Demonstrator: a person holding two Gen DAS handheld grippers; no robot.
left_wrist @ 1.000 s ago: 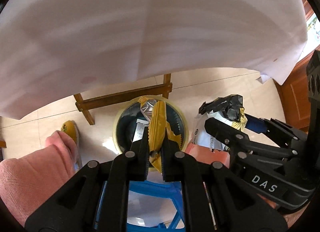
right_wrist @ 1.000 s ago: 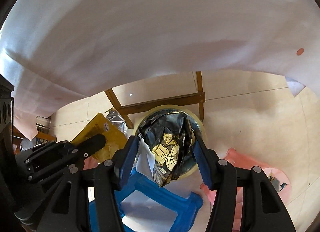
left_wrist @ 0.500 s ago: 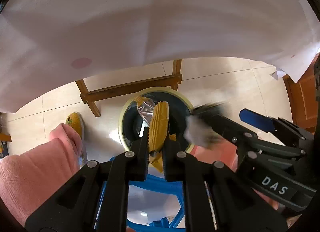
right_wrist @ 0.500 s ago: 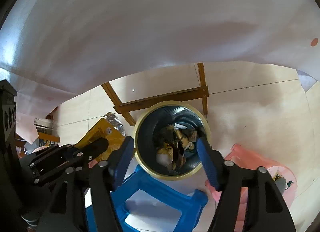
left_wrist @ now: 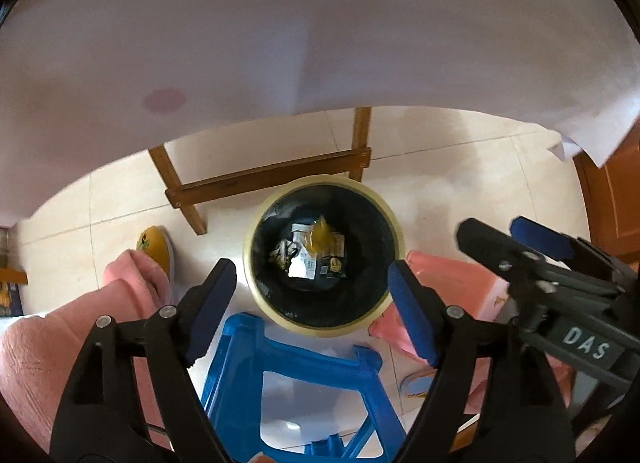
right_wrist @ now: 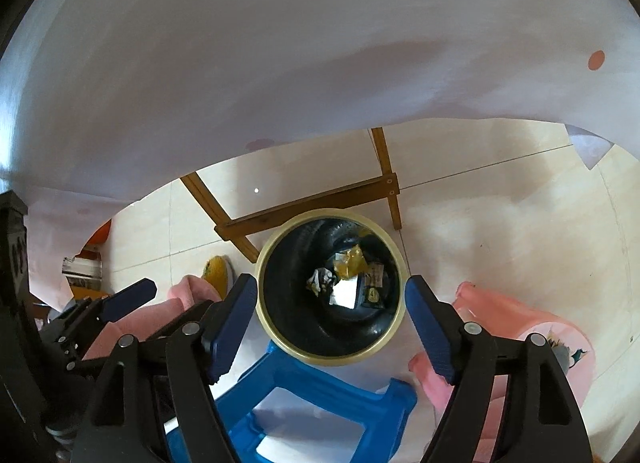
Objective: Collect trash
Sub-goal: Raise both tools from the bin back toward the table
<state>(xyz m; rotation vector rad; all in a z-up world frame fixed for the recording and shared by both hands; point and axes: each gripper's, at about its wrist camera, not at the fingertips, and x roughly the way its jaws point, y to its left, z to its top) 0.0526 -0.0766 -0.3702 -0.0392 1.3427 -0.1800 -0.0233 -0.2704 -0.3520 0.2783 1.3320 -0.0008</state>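
Pale tiled floor (left_wrist: 460, 183) below the edge of a white-covered tabletop (left_wrist: 320, 23), wooden legs (left_wrist: 260, 179) beneath it. On the floor, just beside those legs: a round bin (left_wrist: 256, 231) with a cream rim and black liner, touching a blue plastic stool (left_wrist: 320, 363) on the near side. Pink-clad legs (left_wrist: 48, 343) to either side, a yellow slipper (left_wrist: 154, 241) near the stool.

Step in hand, judging by the layout: the drop into the bin, apparently finished. Left gripper (left_wrist: 312, 303) pointing steeply down over the bin, jaws opening, nothing between them. Right gripper (right_wrist: 330, 311) likewise over the bin, jaws opening, empty too.

Trash: crumpled wrappers (left_wrist: 310, 251), yellow, white and dark, lying at the bottom of the bin, well below both pairs of jaws and apart from them. Same heap in the right wrist view (right_wrist: 352, 275), framed between the blue pads (right_wrist: 232, 327).

Next move, probably: lifting both grippers clear of the rim, swinging back up toward the tabletop, hunting for further litter. No more trash visible on the tabletop from here; much of it blank white, the rest out of frame.
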